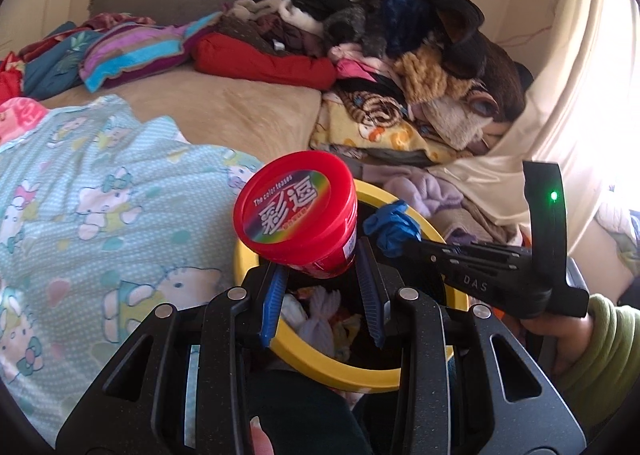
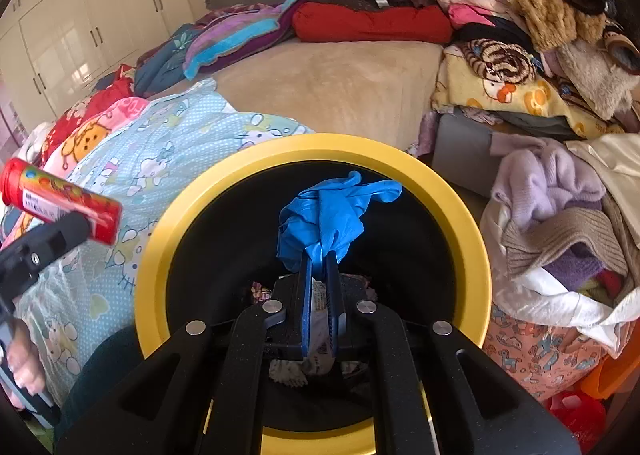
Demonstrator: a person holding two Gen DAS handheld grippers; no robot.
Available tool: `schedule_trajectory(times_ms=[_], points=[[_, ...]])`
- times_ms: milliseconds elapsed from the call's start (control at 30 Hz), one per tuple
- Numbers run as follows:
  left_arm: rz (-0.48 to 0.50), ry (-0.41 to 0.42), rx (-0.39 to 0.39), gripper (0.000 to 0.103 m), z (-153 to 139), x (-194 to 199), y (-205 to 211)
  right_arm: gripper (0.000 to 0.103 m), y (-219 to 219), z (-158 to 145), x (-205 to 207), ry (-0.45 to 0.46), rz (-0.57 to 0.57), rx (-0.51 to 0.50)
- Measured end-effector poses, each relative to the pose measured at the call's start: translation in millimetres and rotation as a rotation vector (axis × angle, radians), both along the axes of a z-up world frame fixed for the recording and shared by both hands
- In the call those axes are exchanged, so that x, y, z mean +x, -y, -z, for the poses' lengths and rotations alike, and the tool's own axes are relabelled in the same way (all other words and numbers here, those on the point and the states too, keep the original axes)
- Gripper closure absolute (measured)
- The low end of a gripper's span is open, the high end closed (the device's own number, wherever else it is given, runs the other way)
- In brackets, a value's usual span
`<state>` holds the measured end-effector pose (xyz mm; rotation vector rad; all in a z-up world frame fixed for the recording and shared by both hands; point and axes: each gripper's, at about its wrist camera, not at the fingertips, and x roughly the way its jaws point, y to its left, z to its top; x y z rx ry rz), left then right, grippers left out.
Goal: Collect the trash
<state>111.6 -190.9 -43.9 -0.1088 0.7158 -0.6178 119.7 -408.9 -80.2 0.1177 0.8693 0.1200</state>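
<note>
My left gripper (image 1: 320,259) is shut on a red plastic tub (image 1: 298,211) with a rainbow label on its lid, and holds it tilted over the near-left rim of a yellow-rimmed black bin (image 1: 360,375). The tub also shows at the left of the right wrist view (image 2: 60,201). My right gripper (image 2: 319,255) is shut on a crumpled blue glove (image 2: 332,211) and holds it above the middle of the bin (image 2: 460,223). The glove also shows in the left wrist view (image 1: 394,225). Wrappers and paper trash (image 1: 320,319) lie in the bottom of the bin.
A bed with a tan blanket (image 2: 340,83) lies behind the bin. A Hello Kitty quilt (image 1: 100,215) is at the left. A big pile of clothes (image 1: 400,55) is heaped at the back right, with more clothes (image 2: 560,235) right of the bin. White wardrobes (image 2: 80,27) stand far left.
</note>
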Motion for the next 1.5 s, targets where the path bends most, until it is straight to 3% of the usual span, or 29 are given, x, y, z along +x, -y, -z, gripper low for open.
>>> schedule_trajectory(times_ms=[100,133,200,267,333,367,533,733,1167,1500], points=[[0.031,-0.014,0.02,0.075,6.3,4.7,12.6,0.069,8.3,0.1,-2.4,-0.012,0.038,0.015],[0.036,-0.018,0.028,0.068,8.1,6.3,15.6,0.059,10.3,-0.8,-3.3,-0.013,0.049,0.022],[0.035,-0.02,0.041,0.053,11.7,7.8,19.0,0.057,12.4,-3.3,-6.5,-0.01,0.063,0.033],[0.029,-0.015,0.05,0.049,12.6,7.1,17.4,0.051,10.8,-8.2,-11.3,0.002,0.071,0.029],[0.001,-0.004,0.071,0.03,11.5,6.2,12.9,0.038,8.9,-13.4,-17.3,0.022,0.089,0.032],[-0.021,0.003,0.077,0.027,9.9,5.8,7.8,0.03,7.5,-15.5,-19.8,0.03,0.095,0.037],[-0.098,0.02,0.089,0.011,1.3,4.4,-15.4,0.017,-15.7,-30.8,-40.1,0.122,0.091,0.036],[-0.206,0.039,0.096,0.011,-8.3,-1.3,-49.5,0.007,-44.5,-52.3,-58.4,0.264,0.068,0.01],[-0.378,0.2,0.115,0.011,-37.4,-46.9,-107.3,0.006,-96.9,-63.2,-103.8,0.47,0.075,-0.038],[-0.44,0.252,0.136,0.011,-32.8,-85.6,-139.2,0.006,-134.2,-60.2,-134.9,0.598,0.037,-0.118]])
